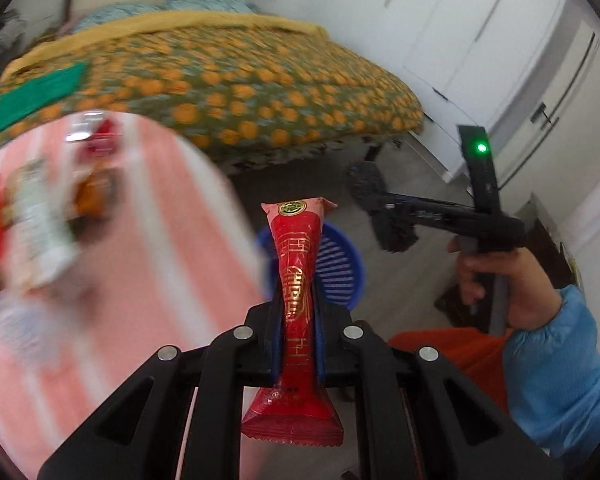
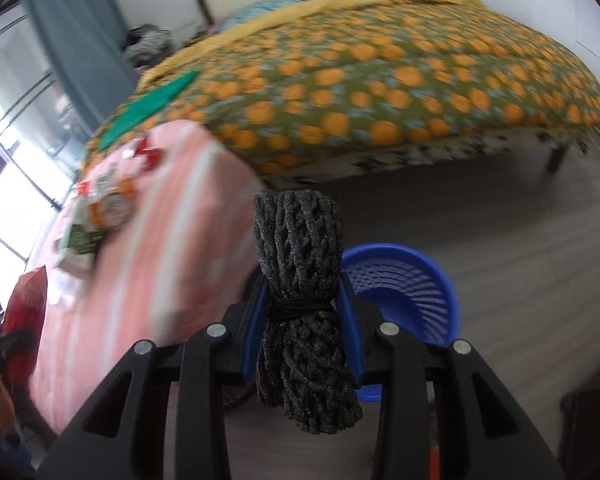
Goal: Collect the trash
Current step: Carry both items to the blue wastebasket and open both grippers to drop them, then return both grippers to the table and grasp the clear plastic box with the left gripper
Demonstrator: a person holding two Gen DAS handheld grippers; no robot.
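Closest to your left wrist camera is the red snack wrapper (image 1: 296, 312), pinched upright between the fingers of your left gripper (image 1: 296, 316); the blue pads press its narrow middle while its crimped bottom end hangs below them. Just beyond the wrapper's top you can see the blue basket (image 1: 340, 264) on the floor, partly hidden by the wrapper. To the left, the pink striped tabletop (image 1: 148, 280) carries more blurred packets (image 1: 40, 224) that have not been collected. On the right your other hand (image 1: 500, 280) holds the second tool out over the floor, a dark bundle at its tip.

Nearest the right wrist camera, the black mesh bundle (image 2: 300, 308), tied at its waist with a thin band, is clamped between the fingers of your right gripper (image 2: 302, 308), with its ends sticking out above and below. The basket (image 2: 404, 304) sits just behind and to the right of it, mouth open towards you. Leftover wrappers (image 2: 100, 216) lie on the tabletop at the left.

You appear to be carrying both pieces to the bin. Next, bring each tool directly over the basket's mouth before you spread the fingers, since neither load yet hangs clearly inside the rim; the light wrapper could drift wide.
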